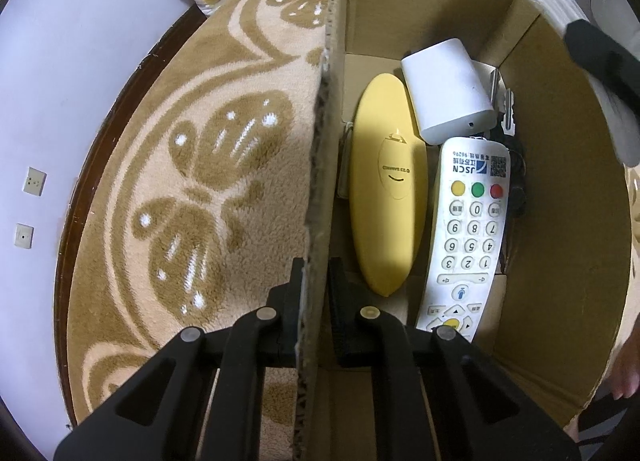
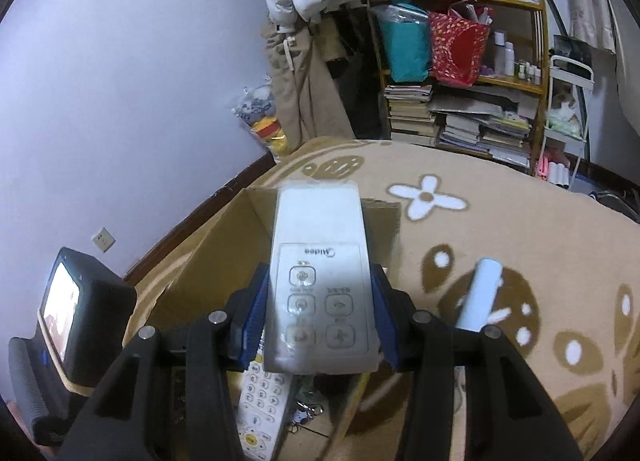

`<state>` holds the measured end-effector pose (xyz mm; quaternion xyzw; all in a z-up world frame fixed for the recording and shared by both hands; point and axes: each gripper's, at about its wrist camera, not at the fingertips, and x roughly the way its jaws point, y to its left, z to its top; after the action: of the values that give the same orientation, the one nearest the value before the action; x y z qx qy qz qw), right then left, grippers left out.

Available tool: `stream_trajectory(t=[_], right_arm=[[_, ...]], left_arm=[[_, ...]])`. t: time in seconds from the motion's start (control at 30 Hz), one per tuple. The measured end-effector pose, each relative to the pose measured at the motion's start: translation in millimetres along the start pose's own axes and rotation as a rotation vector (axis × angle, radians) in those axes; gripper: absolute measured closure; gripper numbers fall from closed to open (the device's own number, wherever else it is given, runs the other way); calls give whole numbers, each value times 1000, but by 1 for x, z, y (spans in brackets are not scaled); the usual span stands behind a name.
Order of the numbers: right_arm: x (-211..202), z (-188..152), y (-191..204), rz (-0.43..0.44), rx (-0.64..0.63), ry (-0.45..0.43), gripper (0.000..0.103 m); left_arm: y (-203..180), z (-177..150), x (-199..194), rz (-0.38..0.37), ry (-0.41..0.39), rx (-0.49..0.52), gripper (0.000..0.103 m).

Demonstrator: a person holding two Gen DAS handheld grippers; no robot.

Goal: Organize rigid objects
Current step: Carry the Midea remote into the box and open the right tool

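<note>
My left gripper point(image 1: 316, 281) is shut on the left wall of an open cardboard box point(image 1: 332, 101), one finger outside and one inside. In the box lie a yellow oval case point(image 1: 386, 189), a white keypad remote point(image 1: 468, 229), a white rounded device point(image 1: 448, 93) and some keys point(image 1: 506, 105). My right gripper point(image 2: 320, 281) is shut on a grey-white Midea remote point(image 2: 320, 229) in clear wrap, held above the box point(image 2: 216, 253). Below it show the keypad remote point(image 2: 262, 401) and the keys point(image 2: 306, 409).
The box stands on a beige patterned carpet point(image 2: 520, 221). A white tube point(image 2: 480, 293) lies on the carpet to the right of the box. A black device with a lit screen point(image 2: 68, 301) is at the left. Cluttered shelves point(image 2: 460, 101) and a wall point(image 1: 80, 81) stand behind.
</note>
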<state>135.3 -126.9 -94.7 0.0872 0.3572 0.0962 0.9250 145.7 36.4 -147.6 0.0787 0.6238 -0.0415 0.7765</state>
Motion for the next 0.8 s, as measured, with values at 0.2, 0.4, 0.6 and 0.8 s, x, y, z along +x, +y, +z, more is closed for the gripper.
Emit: stream_trajectory(t=[0.2, 0.4, 0.6, 0.8], right_arm=[[7, -3, 6, -1, -14, 12, 52], [4, 0, 5, 13, -8, 10, 52], [-5, 5, 6, 29, -22, -17, 47], [-19, 17, -4, -12, -15, -84, 18]], left_arm=[[3, 2, 0, -9, 2, -10, 92], [4, 2, -1, -8, 3, -11, 92], [4, 2, 0, -3, 3, -8, 92], [3, 3, 1, -2, 3, -8, 91]])
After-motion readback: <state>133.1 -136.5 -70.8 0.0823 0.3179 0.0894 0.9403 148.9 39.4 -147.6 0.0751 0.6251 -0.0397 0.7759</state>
